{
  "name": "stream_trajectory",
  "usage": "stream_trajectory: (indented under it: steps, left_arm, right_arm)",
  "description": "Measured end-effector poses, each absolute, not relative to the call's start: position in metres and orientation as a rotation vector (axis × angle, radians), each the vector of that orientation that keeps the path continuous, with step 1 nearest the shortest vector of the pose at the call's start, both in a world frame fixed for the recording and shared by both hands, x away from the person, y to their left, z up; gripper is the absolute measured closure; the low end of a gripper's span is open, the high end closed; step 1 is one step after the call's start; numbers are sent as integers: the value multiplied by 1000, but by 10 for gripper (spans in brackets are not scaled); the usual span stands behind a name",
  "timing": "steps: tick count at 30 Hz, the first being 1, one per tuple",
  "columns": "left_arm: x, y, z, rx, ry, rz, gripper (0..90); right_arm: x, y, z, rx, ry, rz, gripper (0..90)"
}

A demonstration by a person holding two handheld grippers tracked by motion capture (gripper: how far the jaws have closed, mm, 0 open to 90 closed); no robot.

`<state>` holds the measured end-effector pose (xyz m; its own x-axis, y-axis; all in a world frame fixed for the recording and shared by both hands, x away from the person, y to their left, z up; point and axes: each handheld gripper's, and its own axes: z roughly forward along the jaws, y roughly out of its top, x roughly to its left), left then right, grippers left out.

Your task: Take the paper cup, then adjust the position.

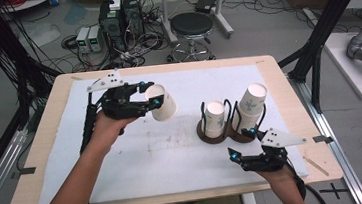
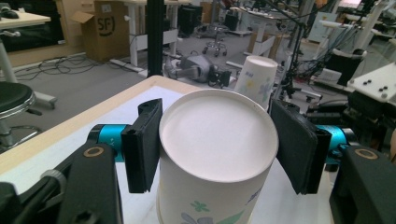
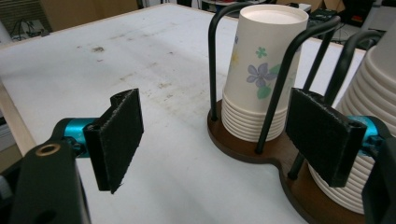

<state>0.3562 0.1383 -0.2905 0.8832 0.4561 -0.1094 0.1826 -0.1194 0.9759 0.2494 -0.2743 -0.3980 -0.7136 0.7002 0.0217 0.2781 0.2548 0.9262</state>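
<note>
the left gripper [image 1: 154, 95] is clamped on a single paper cup [image 1: 162, 102], its pads [image 2: 142, 144] pressing the cup's sides just under the closed base, which faces the left gripper view as a flat white disc [image 2: 218, 135]. the cup is carried in the air, tilted, to the left of the wooden cup holder [image 1: 225, 134] and apart from it, above the white mat [image 1: 139, 156]. the holder, a dark base with black wire loops, has two bays: the left bay carries a short stack of upside-down floral cups [image 3: 261, 74], the right bay a taller, leaning stack [image 1: 250, 108]. the right gripper [image 1: 246, 143] hangs just in front of the holder with its jaws spread wide and nothing between them; in the right gripper view one pad [image 3: 322, 135] stands close before the right bay's wire, though contact cannot be told. the step in hand looks like moving one cup between the holder and the mat, and which way cannot be told. if it is bound for a stack, the next move calls for righting the tilt so the open mouth faces down, lining it up over the left stack between the wire loops, and lowering it before letting go, with the free gripper able to steady the base.
</note>
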Motion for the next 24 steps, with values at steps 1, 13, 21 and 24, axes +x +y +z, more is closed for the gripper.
stream_trajectory:
  steps: [1,13,21,24]
  left_arm:
    - [356,138,-291,1697,494,250,373]
    - [337,161,-310,1690,522,265,371]
    - [326,169,-324,1681,534,256,371]
    - [317,171,-333,1687,531,253,371]
  right_arm:
    - [249,-273,-398,901,2144,1454,201]
    - [250,-265,-395,874,2163,1478,201]
    - [250,-256,-395,843,2194,1506,200]
    - [251,-248,-394,815,2228,1526,200]
